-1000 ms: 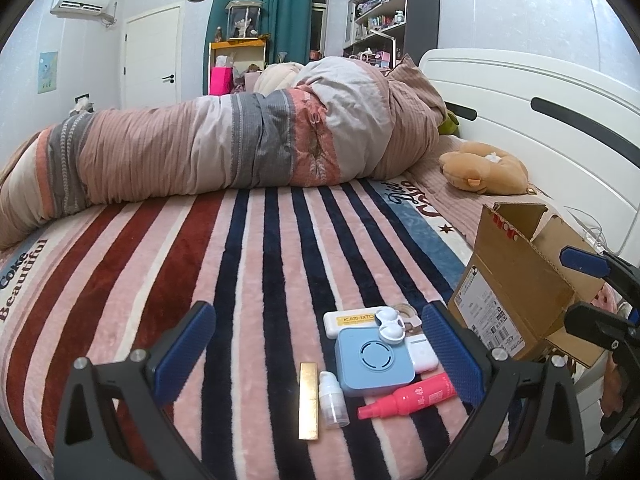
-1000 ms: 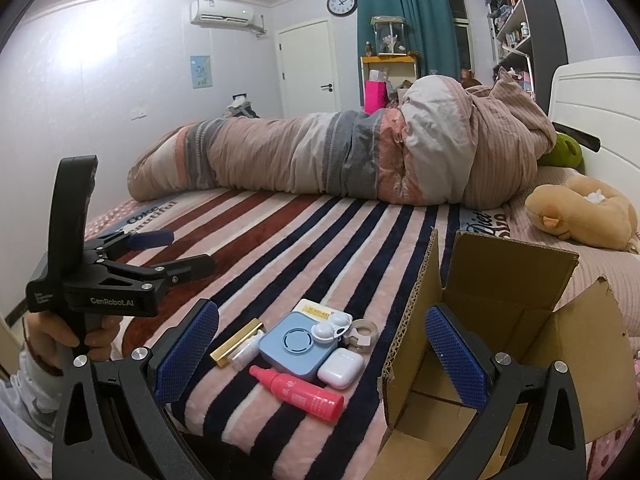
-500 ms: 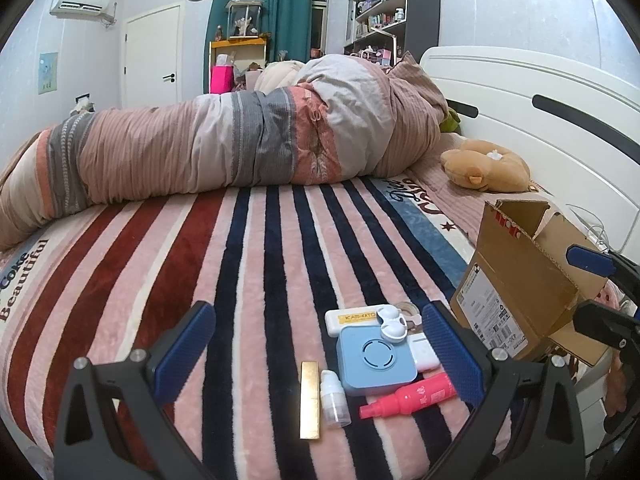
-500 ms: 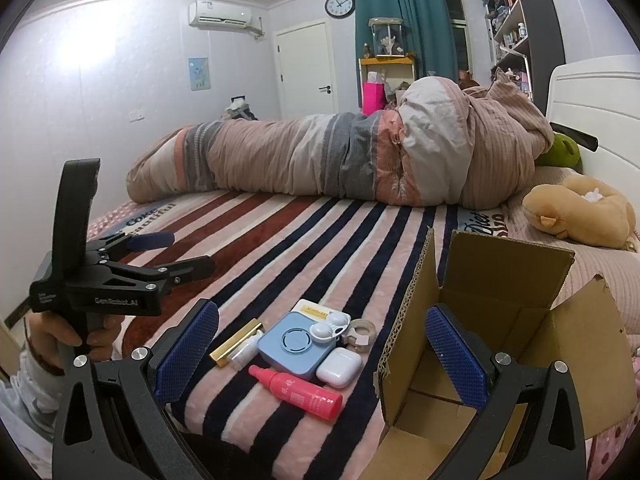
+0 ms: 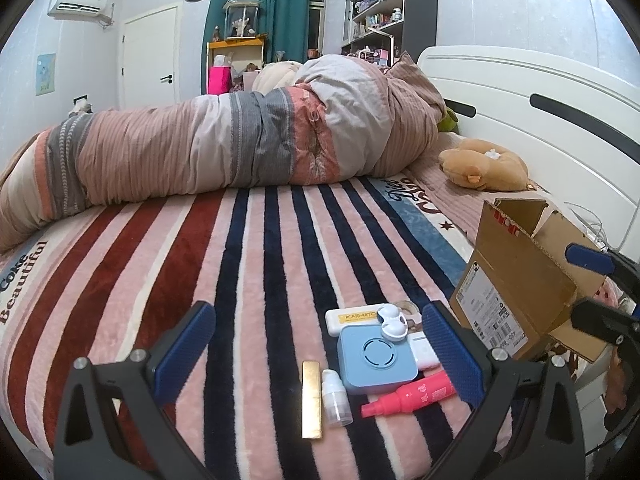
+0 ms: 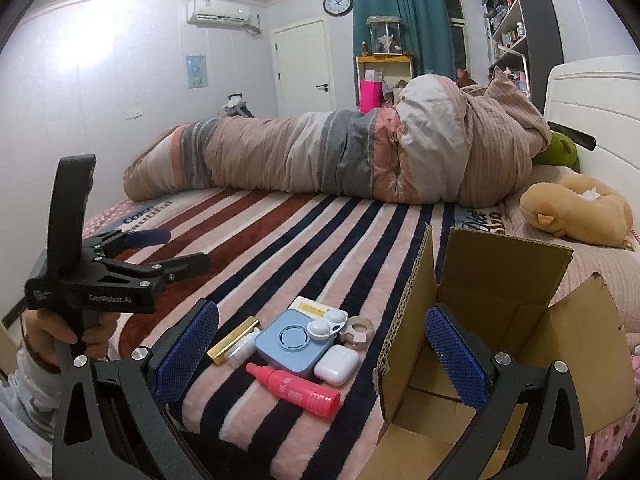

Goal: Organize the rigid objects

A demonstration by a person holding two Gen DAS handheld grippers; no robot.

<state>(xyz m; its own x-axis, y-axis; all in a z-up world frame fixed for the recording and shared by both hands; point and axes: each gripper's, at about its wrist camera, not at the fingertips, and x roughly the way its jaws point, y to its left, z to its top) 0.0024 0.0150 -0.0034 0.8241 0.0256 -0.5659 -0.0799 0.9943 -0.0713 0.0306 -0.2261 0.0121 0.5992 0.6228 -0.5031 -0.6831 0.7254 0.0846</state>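
Left wrist view looks along a striped blanket [image 5: 256, 264] on a bed; the left gripper [image 5: 320, 344] hovers low over it with its two blue-padded fingers spread wide apart and nothing between them; a small cluster of objects lies on the blanket near the bed's edge, toward the gripper's right finger. In the cluster, a blue square device [image 5: 374, 354] sits in the middle; a white contact lens case [image 5: 392, 320] rests on its far corner; a flat white box with a yellow label [image 5: 352, 318] lies just behind it; a white earbud case [image 5: 424, 352] touches its right side; a roll of tape [image 5: 406, 307] lies behind that, partly hidden. A gold lipstick tube [image 5: 311, 398] lies lengthwise to the left of the device; a small clear bottle [image 5: 336, 398] lies between the two; a pink spray bottle [image 5: 412, 394] lies on its side in front of the device, nozzle pointing left. An open cardboard box [image 5: 516, 276] stands to the right of the cluster, just beside it; a rolled duvet [image 5: 224, 148] and a tan plush toy [image 5: 484, 166] lie well beyond.

Right wrist view shows the same cluster from the other side; the right gripper [image 6: 322, 350] is also held wide apart and empty, one finger near the lipstick tube, the other over the box's open top, flaps raised; the left gripper appears at far left, gripped by a hand [image 6: 56, 332], above the blanket and apart from the objects.
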